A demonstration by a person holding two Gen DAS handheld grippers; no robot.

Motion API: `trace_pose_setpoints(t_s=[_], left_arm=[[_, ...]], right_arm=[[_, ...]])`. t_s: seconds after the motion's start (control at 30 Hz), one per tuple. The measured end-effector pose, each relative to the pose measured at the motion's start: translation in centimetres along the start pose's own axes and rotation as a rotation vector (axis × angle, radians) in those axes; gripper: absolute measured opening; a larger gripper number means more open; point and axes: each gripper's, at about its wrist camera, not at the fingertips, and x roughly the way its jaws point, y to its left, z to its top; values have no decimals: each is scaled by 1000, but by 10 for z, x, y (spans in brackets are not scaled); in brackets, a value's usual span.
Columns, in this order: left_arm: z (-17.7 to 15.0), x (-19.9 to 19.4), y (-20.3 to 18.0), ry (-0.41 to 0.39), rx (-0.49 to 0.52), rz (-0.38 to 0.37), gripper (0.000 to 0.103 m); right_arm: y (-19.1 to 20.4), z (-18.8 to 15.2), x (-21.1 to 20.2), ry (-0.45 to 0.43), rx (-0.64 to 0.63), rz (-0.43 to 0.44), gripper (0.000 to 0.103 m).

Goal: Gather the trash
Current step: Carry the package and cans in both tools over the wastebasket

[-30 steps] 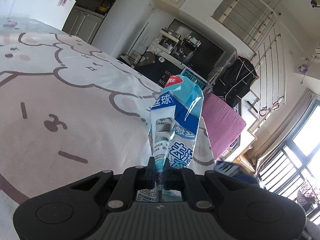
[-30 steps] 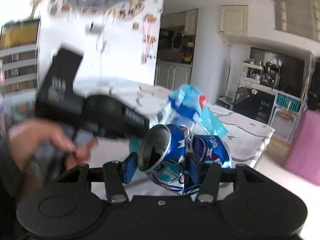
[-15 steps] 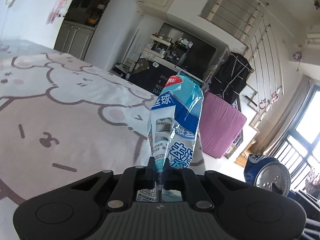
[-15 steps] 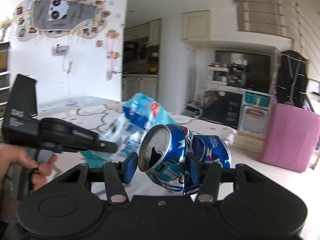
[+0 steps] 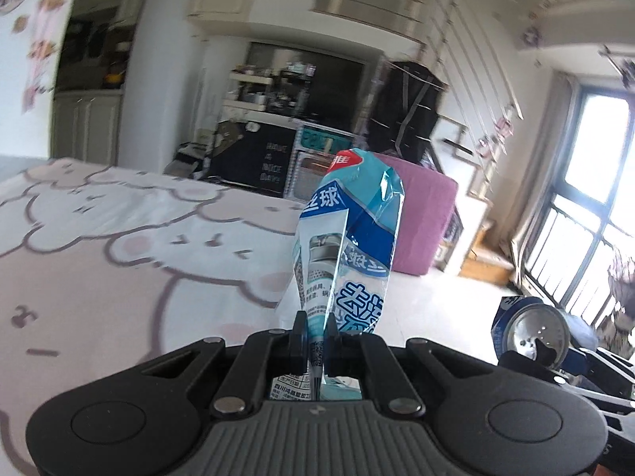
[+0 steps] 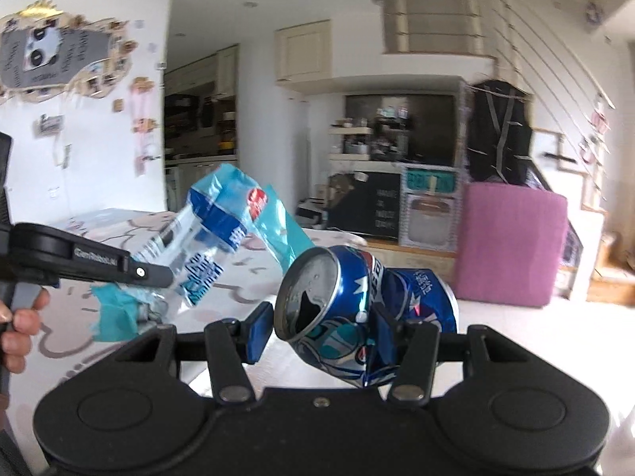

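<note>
Trash here is two pieces, both up in the air over the bear-print surface (image 5: pixel 119 261). Compared to a second ago the left view swung off that surface toward the room, so the pink box (image 5: pixel 420 222) and window (image 5: pixel 587 198) at 3 o'clock take up more of it, and the can only slid in at 4 o'clock since then.

Blue-and-teal plastic wrapper (image 5: pixel 349 246) is the bigger bit. Left gripper (image 5: pixel 315 335) has its jaws pinched nearly together on the bottom edge, so the wrapper's long axis stands upright toward 12 o'clock, red logo on top.

Crushed blue soda can (image 6: pixel 357 309) sits in the right gripper (image 6: pixel 319 331), squeezed from both sides, with its long axis running away from the camera and its open top facing back at 10 o'clock.

Right view shows the left gripper (image 6: pixel 158 273) side-on with the wrapper (image 6: pixel 214 238) leaning toward 1 o'clock, plus a hand (image 6: pixel 18 325) at 9 o'clock. Left view only catches the can (image 5: pixel 532 329) top.
</note>
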Motion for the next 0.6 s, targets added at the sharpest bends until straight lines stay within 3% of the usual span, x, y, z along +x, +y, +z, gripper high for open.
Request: trace_pose_setpoints(t_s=[0.3, 0.6], left_arm=[[-11, 41, -62, 97, 110, -76, 6], [-28, 121, -101, 286, 194, -114, 6]], right_arm=[[-60, -32, 1, 37, 102, -119, 54], [-110, -69, 25, 131, 246, -187, 54]])
